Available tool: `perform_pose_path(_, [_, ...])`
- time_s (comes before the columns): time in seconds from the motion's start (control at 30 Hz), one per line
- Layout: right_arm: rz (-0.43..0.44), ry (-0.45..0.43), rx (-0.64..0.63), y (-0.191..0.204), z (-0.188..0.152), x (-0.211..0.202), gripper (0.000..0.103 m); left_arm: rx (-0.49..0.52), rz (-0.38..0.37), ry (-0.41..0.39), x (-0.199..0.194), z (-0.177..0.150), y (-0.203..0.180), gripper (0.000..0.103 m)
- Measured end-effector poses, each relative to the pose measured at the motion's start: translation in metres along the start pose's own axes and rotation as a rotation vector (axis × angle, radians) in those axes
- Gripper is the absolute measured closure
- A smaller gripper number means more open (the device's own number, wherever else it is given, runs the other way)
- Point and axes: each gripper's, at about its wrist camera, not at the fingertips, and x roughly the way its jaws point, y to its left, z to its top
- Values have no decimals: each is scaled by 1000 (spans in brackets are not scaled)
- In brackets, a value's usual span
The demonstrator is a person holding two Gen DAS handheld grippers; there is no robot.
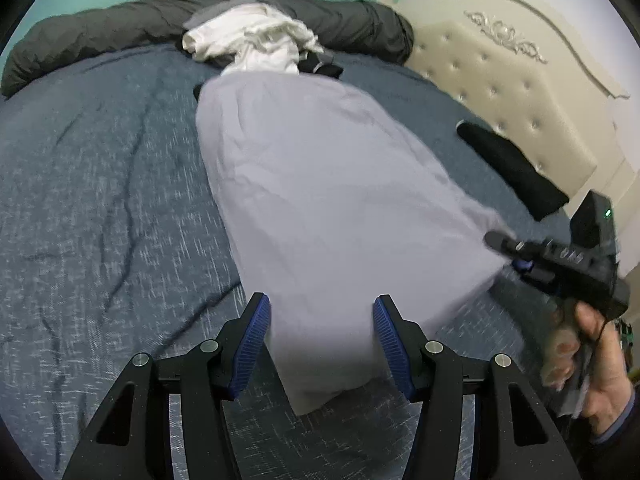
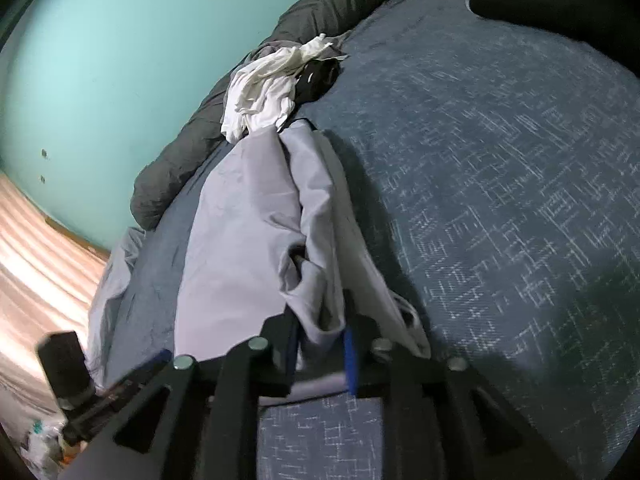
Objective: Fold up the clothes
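Left wrist view: the right gripper (image 1: 500, 240) is motion-blurred, so its jaws cannot be read; the hand (image 1: 592, 364) holding it is cut off by the frame edge. The near end of the grey garment (image 1: 320, 200) is blurred between the left gripper (image 1: 322, 344) fingers. The dark clothes (image 1: 320, 66) under the white pile (image 1: 248, 40) are mostly hidden. Right wrist view: bunched grey cloth covers the gripper's fingertips; the black item (image 2: 552, 0) is cropped at the upper right; clutter (image 2: 44, 444) at lower left is too small to identify.
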Motion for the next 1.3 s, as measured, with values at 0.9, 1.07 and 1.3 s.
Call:
perform_pose_path(0.9, [-358,365,-501,39,7,58,103,-27,-13,-2,-14,6,12,44])
perform_pose_path(1.07, [-365,415,-493,38,11,56,103,-19,-26,23,-7,4,9,44])
perform_pose_path(1.3, [-344,370,-585,63,16,37,103,-20,-26,49,6,3,9,44])
